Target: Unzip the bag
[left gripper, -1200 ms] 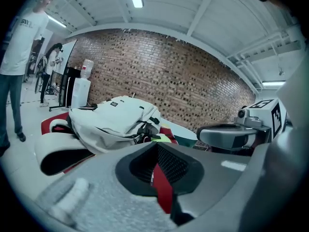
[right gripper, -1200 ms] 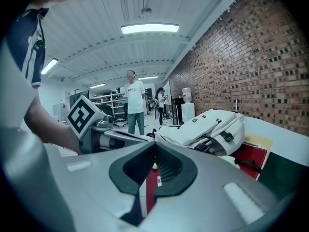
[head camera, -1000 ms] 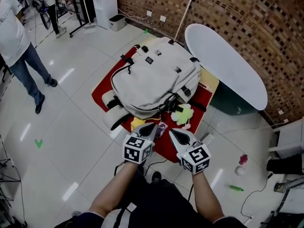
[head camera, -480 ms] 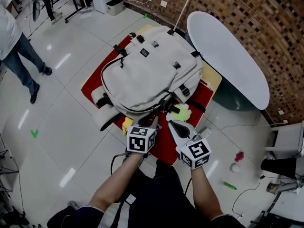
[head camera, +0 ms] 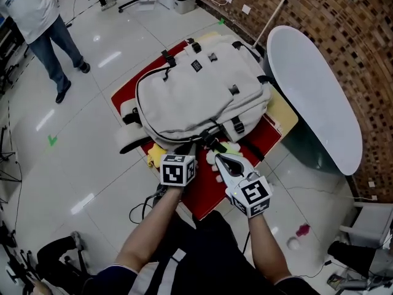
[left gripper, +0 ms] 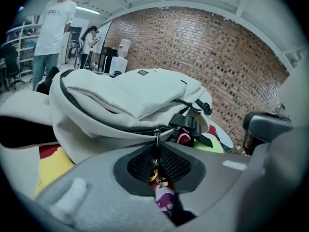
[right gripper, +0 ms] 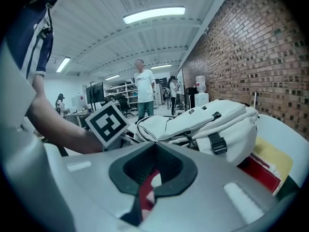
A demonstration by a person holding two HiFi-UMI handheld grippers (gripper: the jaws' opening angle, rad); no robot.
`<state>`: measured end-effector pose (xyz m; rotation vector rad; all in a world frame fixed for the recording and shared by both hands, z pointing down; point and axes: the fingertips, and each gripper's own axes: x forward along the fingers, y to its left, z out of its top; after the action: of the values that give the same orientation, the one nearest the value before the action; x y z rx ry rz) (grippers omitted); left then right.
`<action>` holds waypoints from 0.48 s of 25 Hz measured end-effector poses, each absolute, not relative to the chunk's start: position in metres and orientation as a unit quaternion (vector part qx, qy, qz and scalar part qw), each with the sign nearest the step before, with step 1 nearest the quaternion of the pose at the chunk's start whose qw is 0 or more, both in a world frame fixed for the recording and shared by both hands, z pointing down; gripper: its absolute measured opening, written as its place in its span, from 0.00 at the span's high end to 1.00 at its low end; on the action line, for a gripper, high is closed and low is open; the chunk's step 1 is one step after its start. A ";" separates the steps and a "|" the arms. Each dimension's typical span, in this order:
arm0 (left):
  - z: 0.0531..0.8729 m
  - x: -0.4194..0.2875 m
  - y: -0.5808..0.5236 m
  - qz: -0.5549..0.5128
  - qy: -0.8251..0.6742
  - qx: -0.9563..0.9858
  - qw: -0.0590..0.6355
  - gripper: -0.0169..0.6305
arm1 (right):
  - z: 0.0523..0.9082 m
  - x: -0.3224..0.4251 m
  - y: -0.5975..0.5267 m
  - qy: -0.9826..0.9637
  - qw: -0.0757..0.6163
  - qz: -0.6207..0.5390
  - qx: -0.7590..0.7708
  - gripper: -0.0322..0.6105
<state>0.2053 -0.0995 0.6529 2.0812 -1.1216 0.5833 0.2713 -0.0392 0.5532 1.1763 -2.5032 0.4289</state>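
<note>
A light grey backpack (head camera: pixel 196 97) lies flat on a red mat (head camera: pixel 212 186). My left gripper (head camera: pixel 188 149) is at the bag's near edge. In the left gripper view its jaws (left gripper: pixel 156 146) have just been closing, and the metal zipper pull (left gripper: pixel 156 138) now sits pinched between the black pads, with a small charm (left gripper: pixel 163 199) hanging below. The dark zipper line (left gripper: pixel 111 125) runs along the bag's side. My right gripper (head camera: pixel 220 157) is just right of the left one, shut with nothing in it (right gripper: pixel 154 146), and the backpack (right gripper: pixel 212 120) lies ahead of it.
A yellow-green soft toy (head camera: pixel 232 146) and a yellow item (head camera: pixel 153 155) lie on the mat by the bag's near edge. A white oval tabletop (head camera: pixel 313 97) stands to the right along the brick wall. A person (head camera: pixel 43 17) stands at the far left. Cables (head camera: pixel 144 208) trail on the floor.
Both grippers have moved forward from the mat's near edge to the backpack's near side. The left one has closed on the zipper pull.
</note>
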 end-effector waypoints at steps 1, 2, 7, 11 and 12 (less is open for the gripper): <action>0.652 0.206 -0.099 0.225 -0.431 0.803 0.345 0.93 | 0.553 0.272 -0.042 -0.885 0.174 0.146 0.406 0.94; 0.650 0.206 -0.098 0.225 -0.429 0.805 0.344 0.93 | 0.553 0.272 -0.045 -0.889 0.177 0.140 0.398 0.94; 0.635 0.198 -0.093 0.247 -0.417 0.814 0.319 0.94 | 0.556 0.253 -0.065 -0.906 0.227 0.075 0.350 0.94; 0.623 0.192 -0.091 0.282 -0.392 0.828 0.285 0.94 | 0.572 0.229 -0.082 -0.905 0.310 0.010 0.291 0.80; 0.622 0.191 -0.090 0.286 -0.384 0.831 0.282 0.94 | 0.579 0.222 -0.083 -0.904 0.332 -0.002 0.269 0.74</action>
<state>0.1913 -0.0898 0.6224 2.2258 -1.0290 0.7664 0.2217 -0.0828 0.5786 0.7019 -2.3618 -0.0041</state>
